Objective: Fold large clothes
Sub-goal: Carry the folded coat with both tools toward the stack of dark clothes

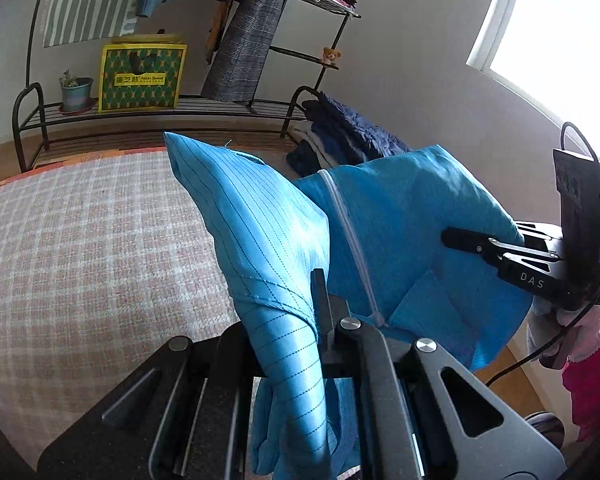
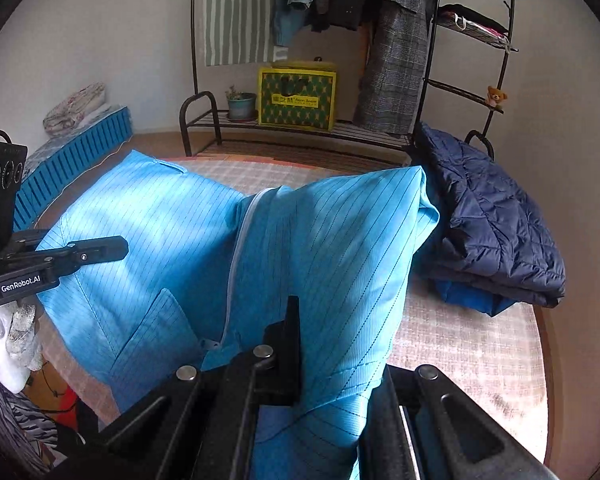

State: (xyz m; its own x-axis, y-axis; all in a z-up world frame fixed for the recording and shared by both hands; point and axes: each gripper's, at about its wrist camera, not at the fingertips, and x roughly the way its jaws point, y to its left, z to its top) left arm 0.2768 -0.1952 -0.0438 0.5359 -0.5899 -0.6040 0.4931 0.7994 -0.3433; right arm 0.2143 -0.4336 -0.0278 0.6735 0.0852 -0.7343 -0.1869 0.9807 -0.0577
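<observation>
A light blue pinstriped jacket (image 1: 252,220) with a white zipper (image 1: 352,240) hangs lifted above the checked bedcover (image 1: 80,240). My left gripper (image 1: 315,292) is shut on a bunch of its cloth, which drapes over and hides one finger. In the right wrist view the same jacket (image 2: 172,220) spreads between both grippers. My right gripper (image 2: 300,316) is shut on its other side, with the fabric folded over the jaws. Each gripper shows in the other's view, pinching the cloth: the right gripper (image 1: 452,237) and the left gripper (image 2: 118,246).
A folded stack topped by a navy quilted jacket (image 2: 492,232) lies at the bed's far right. Behind the bed stands a black metal clothes rack (image 1: 160,108) with a yellow-green bag (image 1: 142,76), a potted plant (image 1: 76,92) and hanging coats. A bright window (image 1: 560,20) is on the right.
</observation>
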